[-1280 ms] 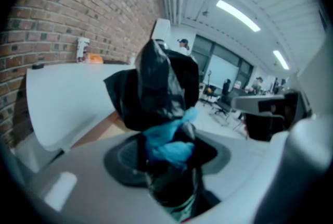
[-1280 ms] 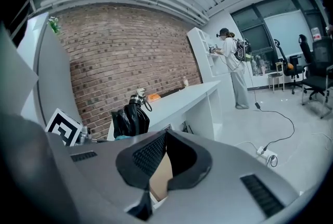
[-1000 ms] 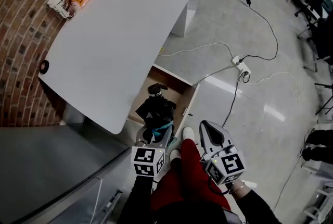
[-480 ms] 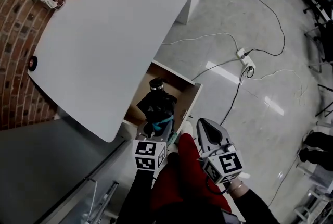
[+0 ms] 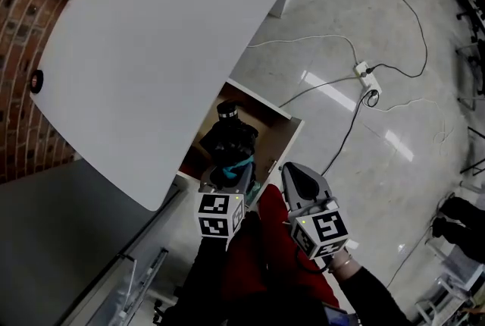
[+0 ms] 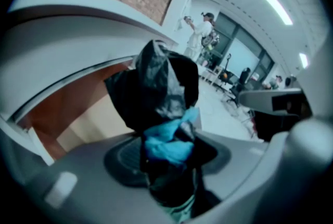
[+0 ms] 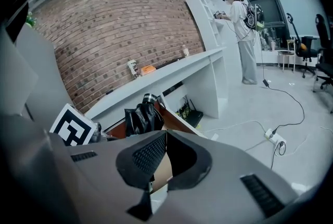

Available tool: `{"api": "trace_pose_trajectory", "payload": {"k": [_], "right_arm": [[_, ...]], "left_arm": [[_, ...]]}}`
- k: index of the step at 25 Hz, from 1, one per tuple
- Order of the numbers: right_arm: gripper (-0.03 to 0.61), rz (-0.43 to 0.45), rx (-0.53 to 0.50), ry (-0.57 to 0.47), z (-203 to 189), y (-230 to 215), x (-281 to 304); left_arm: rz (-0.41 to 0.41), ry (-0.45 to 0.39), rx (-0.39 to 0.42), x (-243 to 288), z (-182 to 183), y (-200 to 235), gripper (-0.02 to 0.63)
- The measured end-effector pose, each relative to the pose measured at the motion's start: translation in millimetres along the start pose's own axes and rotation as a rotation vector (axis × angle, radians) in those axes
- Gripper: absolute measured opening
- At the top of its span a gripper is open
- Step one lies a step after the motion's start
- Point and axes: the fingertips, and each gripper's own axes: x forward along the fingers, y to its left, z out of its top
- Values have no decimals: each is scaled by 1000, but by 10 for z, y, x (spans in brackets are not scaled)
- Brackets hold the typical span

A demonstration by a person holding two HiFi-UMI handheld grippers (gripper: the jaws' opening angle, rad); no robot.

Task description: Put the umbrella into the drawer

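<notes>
head view, left tongs: my left tongs [image 5: 229, 174] are clamped round the near end of the black folded umbrella [image 5: 227, 139], and the rest of it sticks out away from me.
head view, umbrella spot: it's right over the open drawer [image 5: 282, 136], which is pulled out from under the white desk [image 5: 167, 36]. Can't tell if it's touching the drawer floor.
head view, right tongs: my right tongs [image 5: 291, 173] sit just beside the left ones, near the drawer's front edge, not on anything.
head view, floor: there's a power strip [image 5: 366, 76] with cables, well apart from the drawer.
left gripper view, grip: the jaws are pinched on the umbrella, with its blue strap [image 6: 169, 145] bunched up right at the pads.
left gripper view, around it: brown drawer inside on the left, desk edge above.
right gripper view, jaws: tips together, nothing between them.
right gripper view, beyond: the umbrella stands at the drawer, with a brick wall [image 7: 114, 25] behind and a person [image 7: 242, 35] far off by a shelf.
</notes>
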Motion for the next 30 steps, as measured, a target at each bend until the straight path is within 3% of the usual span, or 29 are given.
{"api": "trace_pose_trajectory", "payload": {"k": [30], "right_arm": [[6, 50, 16, 211, -291, -58, 738]], "left_arm": [[122, 146, -150, 636, -371, 529, 215]]}}
